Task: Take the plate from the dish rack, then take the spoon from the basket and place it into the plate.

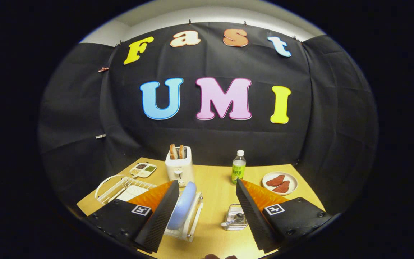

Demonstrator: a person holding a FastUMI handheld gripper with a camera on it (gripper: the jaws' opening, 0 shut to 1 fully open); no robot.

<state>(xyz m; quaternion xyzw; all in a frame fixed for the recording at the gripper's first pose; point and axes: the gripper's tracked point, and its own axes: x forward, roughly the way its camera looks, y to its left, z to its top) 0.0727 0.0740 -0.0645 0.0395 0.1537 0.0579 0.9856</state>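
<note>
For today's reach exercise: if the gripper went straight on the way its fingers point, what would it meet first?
The open gripper aims across bare table, between the toaster and bottle. The way looks free up to the black cloth wall, though depth is unclear.

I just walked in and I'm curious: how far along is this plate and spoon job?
Nothing looks done yet. The blue plate stands in the dish rack, the spoon lies in its basket. The gripper is open above the table, holding nothing. Both pickups remain.

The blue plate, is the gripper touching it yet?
Cannot tell. In the gripper view the blue plate stands on edge in the dish rack, right beside one finger of the open gripper; they overlap, so no gap or contact shows plainly.
</note>
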